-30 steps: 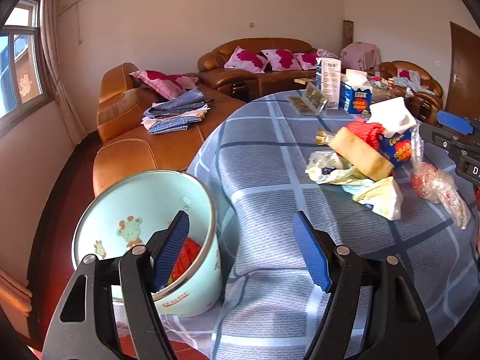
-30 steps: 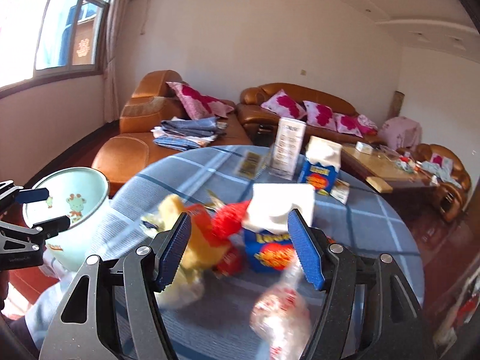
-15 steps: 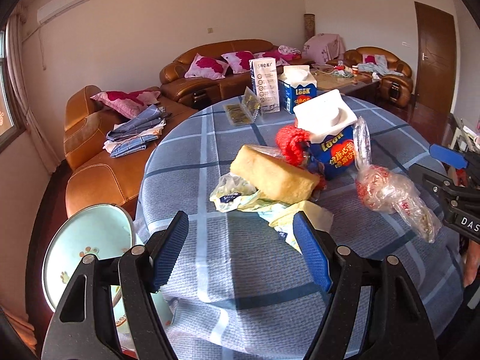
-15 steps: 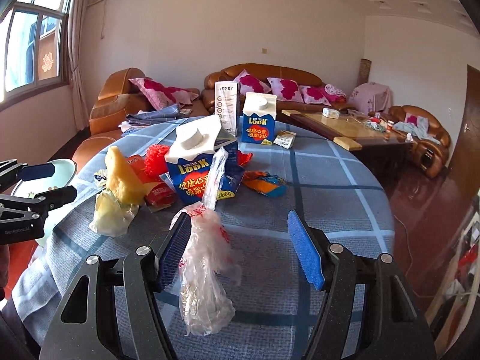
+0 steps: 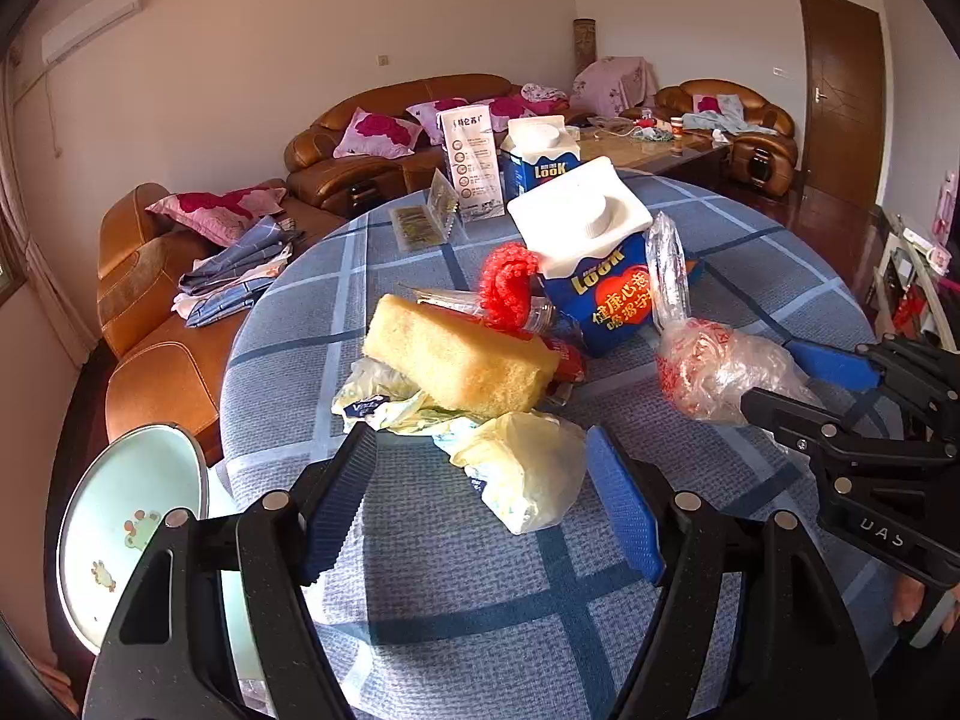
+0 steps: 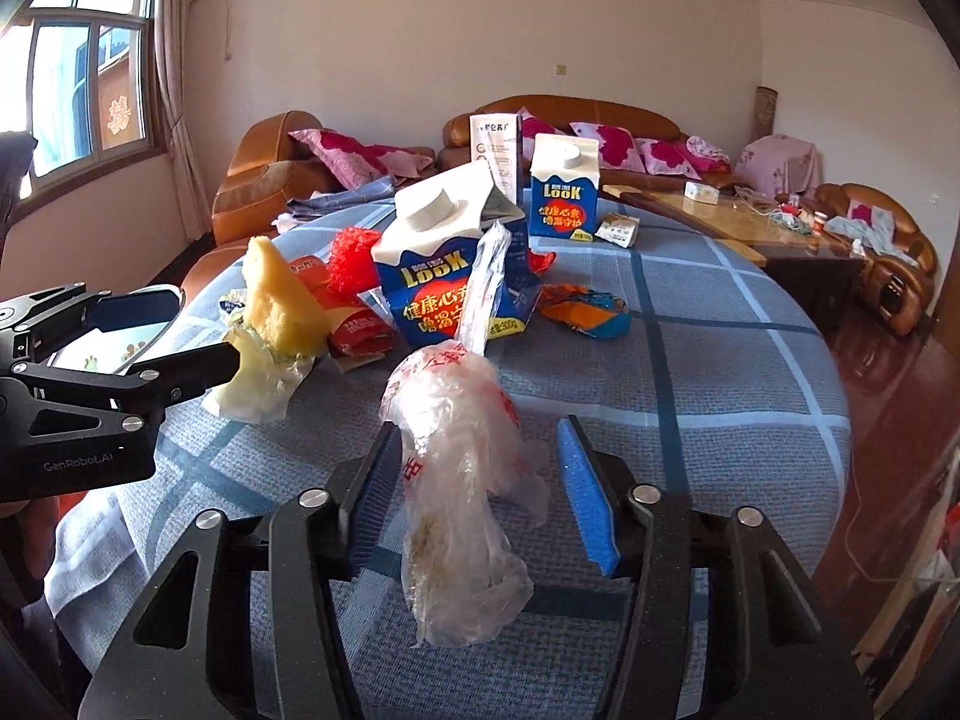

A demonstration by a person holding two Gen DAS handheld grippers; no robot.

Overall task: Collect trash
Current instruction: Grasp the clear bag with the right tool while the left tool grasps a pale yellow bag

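Trash lies heaped on the blue checked tablecloth: a yellow sponge, a red mesh ball, a tilted blue milk carton and a pale yellow wrapper. My left gripper stands open with the wrapper's near end between its fingertips, not pinched. A clear plastic bag with red print stands between the fingers of my right gripper, whose jaws are closing. The left pad touches the bag; the right pad is still apart. Each gripper shows in the other's view: right gripper, left gripper.
A mint green bin stands off the table's left edge. Further back on the table are a second upright carton, an orange and blue wrapper and a printed stand. Leather sofas ring the room.
The left gripper swung from over the bin to the trash heap on the table. The right gripper came down around the clear bag and its fingers drew closer together.
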